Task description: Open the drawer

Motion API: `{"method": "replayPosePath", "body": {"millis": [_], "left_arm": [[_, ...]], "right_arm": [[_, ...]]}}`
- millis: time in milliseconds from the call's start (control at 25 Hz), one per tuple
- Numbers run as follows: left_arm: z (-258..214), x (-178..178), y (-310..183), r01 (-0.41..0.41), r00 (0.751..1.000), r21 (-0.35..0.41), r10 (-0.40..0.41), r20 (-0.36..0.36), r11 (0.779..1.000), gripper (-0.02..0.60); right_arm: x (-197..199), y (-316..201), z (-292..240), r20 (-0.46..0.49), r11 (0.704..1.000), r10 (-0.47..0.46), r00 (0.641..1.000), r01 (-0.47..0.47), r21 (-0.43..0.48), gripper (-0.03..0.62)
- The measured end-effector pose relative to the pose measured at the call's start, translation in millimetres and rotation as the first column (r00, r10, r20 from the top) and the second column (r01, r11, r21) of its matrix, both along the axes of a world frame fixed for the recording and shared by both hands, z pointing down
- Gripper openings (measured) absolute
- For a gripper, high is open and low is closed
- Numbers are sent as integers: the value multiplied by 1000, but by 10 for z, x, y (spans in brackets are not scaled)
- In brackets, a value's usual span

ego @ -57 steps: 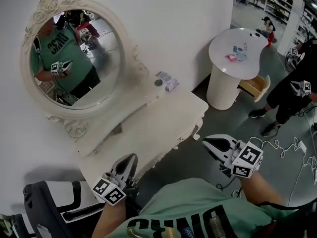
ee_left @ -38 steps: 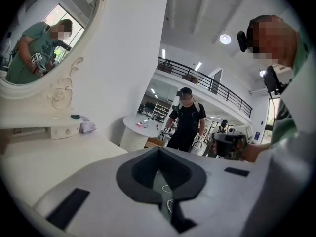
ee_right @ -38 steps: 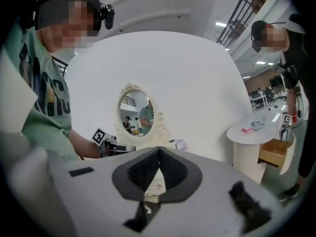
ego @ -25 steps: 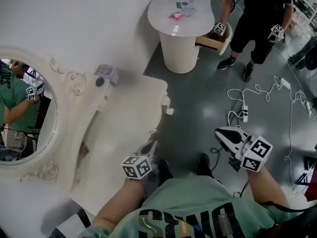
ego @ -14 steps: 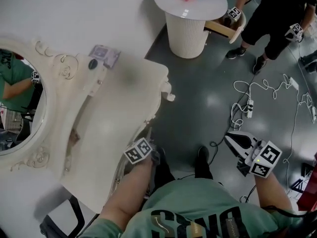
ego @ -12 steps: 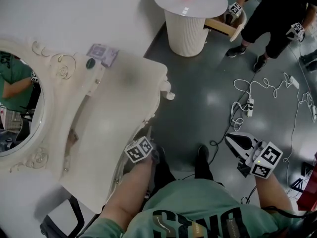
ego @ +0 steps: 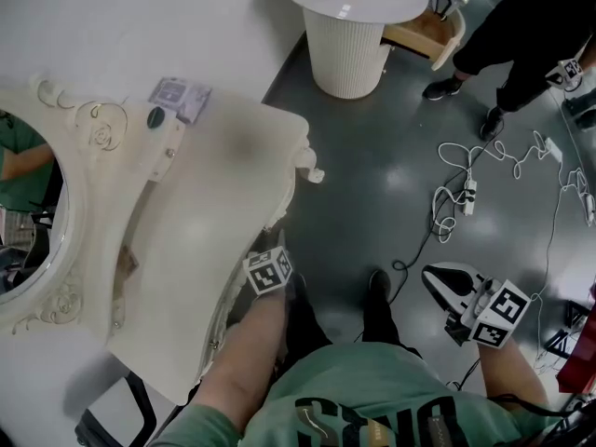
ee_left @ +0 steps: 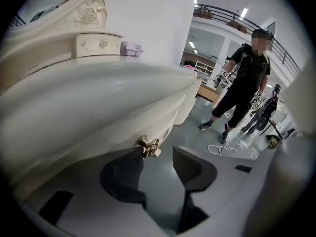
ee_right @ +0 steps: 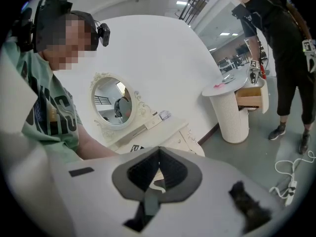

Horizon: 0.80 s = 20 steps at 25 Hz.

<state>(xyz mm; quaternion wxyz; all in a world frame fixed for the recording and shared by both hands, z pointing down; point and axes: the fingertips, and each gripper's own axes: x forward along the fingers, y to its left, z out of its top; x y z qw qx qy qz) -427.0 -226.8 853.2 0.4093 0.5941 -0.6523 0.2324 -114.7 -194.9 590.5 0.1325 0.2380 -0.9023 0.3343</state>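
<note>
Here the left claw (ee_left: 158,152), its jaws opening and pinching nothing, hung just before the small brass pull handle (ee_left: 149,146) on the curved cream drawer front (ee_left: 94,127), which looked shut under the ornate cream tabletop (ego: 219,194); the handle sat at the left jaw's tip, not squarely in the gap. To do this well, it likely needed to centre the handle between the pads, close firmly, then draw straight outward. The right claw (ee_right: 159,154) was pressed together, empty, well apart
</note>
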Motion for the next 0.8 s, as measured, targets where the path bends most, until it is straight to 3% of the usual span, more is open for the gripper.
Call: {"method": "replayPosePath", "body": {"millis": [80, 160, 200, 800], "left_arm": [[18, -37, 10, 14, 1000, -12, -13, 28, 1000, 173], [25, -95, 29, 44, 998, -28, -43, 49, 999, 86], [27, -110, 32, 57, 997, -36, -56, 48, 998, 78], [35, 102, 122, 67, 997, -71, -64, 39, 995, 72]], "right_arm": [[-5, 3, 7, 2, 1000, -2, 1000, 2, -1, 9], [-8, -1, 9, 4, 1000, -3, 1000, 3, -4, 9], [-11, -6, 10, 3, 1000, -5, 1000, 5, -4, 9], [120, 46, 21, -1, 1000, 12, 1000, -12, -3, 9]]}}
